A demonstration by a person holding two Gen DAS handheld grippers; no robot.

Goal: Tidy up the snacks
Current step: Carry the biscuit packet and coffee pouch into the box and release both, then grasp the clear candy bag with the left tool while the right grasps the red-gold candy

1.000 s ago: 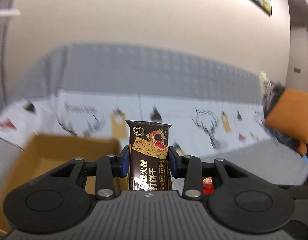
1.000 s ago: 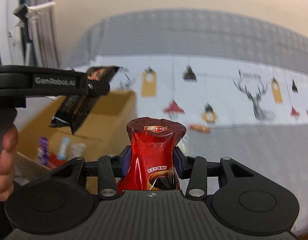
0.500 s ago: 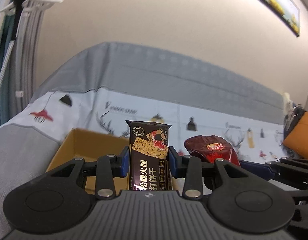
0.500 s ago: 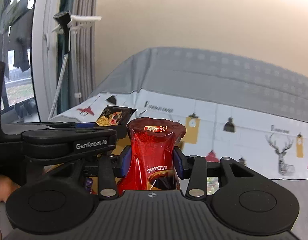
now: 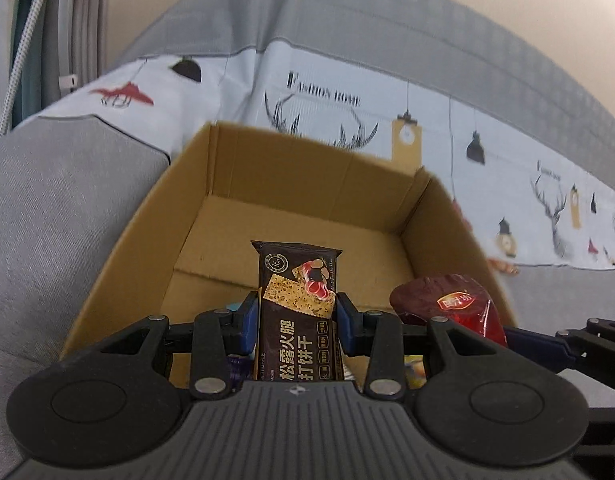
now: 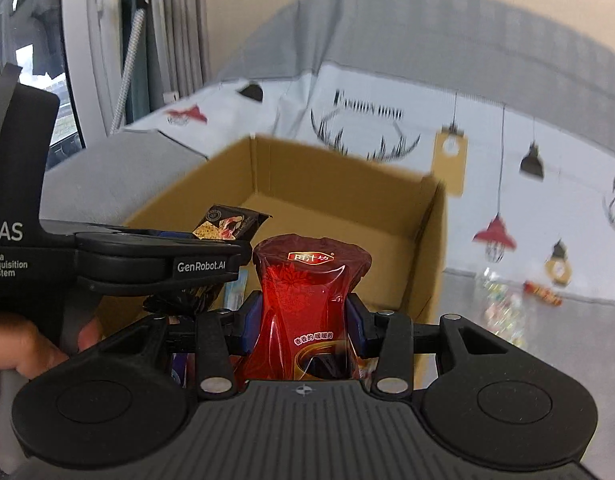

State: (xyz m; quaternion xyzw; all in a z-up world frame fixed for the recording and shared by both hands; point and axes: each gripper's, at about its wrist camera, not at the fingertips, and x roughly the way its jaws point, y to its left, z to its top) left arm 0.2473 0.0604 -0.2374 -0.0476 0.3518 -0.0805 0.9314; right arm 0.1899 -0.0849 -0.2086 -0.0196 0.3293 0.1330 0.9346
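Observation:
My left gripper (image 5: 297, 320) is shut on a dark brown cracker packet (image 5: 297, 308) and holds it upright over the near part of an open cardboard box (image 5: 307, 168). My right gripper (image 6: 305, 318) is shut on a red snack packet (image 6: 309, 300), also over the box (image 6: 339, 184). The red packet shows at the right in the left wrist view (image 5: 451, 304). The left gripper with the cracker packet (image 6: 227, 226) shows at the left in the right wrist view. Small snacks lie in the box's near end, mostly hidden.
The box sits on a grey sofa (image 5: 59, 208) covered by a white printed cloth (image 5: 427, 120). A few loose snacks (image 6: 543, 292) lie on the sofa right of the box. A curtain and window (image 6: 67, 60) stand at the left.
Both grippers have swung left and tilted down, from facing the sofa back to hanging over the open box. Both packets stay gripped.

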